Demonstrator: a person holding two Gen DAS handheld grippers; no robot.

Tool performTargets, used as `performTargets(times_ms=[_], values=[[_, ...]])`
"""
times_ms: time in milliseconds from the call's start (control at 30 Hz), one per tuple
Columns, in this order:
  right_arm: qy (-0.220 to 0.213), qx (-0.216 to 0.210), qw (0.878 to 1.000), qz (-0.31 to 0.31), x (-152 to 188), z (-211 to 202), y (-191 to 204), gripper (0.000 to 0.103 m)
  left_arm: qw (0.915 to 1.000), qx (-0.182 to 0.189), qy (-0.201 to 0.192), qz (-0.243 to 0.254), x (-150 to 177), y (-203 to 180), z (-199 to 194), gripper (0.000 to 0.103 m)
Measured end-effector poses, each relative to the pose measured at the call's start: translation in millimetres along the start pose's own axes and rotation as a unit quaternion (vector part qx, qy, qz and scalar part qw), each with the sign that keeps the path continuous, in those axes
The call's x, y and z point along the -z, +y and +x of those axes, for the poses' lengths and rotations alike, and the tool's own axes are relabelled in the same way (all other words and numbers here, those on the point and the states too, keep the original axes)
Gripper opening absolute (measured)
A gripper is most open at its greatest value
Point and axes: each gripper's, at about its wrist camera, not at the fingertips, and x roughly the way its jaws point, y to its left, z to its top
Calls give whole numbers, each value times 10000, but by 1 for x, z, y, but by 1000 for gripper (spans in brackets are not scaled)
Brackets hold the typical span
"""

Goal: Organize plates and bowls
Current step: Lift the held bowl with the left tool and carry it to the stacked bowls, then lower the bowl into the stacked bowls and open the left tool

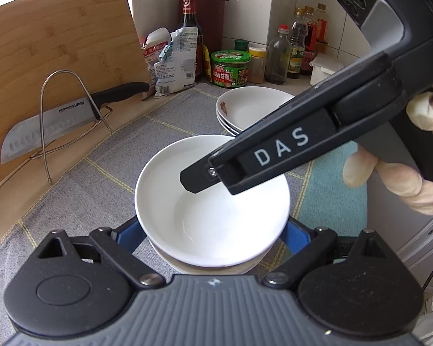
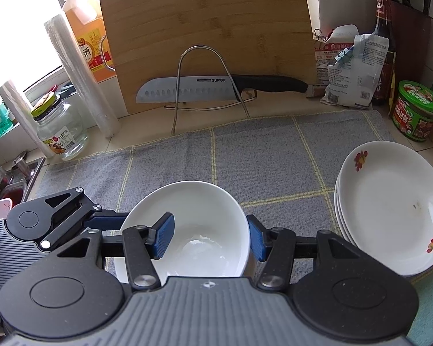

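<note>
A white bowl (image 1: pixel 210 201) (image 2: pixel 187 210) sits nested in a second bowl (image 1: pixel 210 269) (image 2: pixel 119 271) on the grey cloth. My left gripper (image 1: pixel 212 236) has its blue pads against both sides of the upper bowl, just under its rim. Its finger (image 2: pixel 106 222) shows at the bowl's left in the right wrist view. My right gripper (image 2: pixel 210 239) (image 1: pixel 210 186) comes in from the upper right and is shut on the bowl's right wall, one pad inside and one outside. A stack of flowered white plates (image 1: pixel 245 109) (image 2: pixel 389 207) lies to the right.
The grey checked cloth (image 2: pixel 259 158) covers the counter. Behind it a bamboo cutting board (image 2: pixel 205 28) leans, with a knife (image 2: pixel 187 89) on a wire rack. A glass jar (image 2: pixel 60 127), a green tub (image 2: pixel 415 109), bottles and bags line the back. A sink edge (image 2: pixel 20 178) is at left.
</note>
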Motion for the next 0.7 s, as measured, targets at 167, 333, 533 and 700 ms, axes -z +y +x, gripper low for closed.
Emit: performTargets(times_ms=[167, 333, 533, 700], values=[[17, 12, 10000, 23, 1, 1, -1, 60, 10000, 3, 3, 23, 0, 0, -1, 96], [15, -30, 10000, 52, 1, 1, -2, 60, 10000, -8, 19, -3, 1, 0, 1, 96], [19, -50, 10000, 57, 1, 2, -2, 61, 10000, -21, 12, -22, 1, 0, 1, 96], [30, -86, 9999, 59, 1, 2, -2, 70, 10000, -68, 23, -51, 1, 1, 2, 96]])
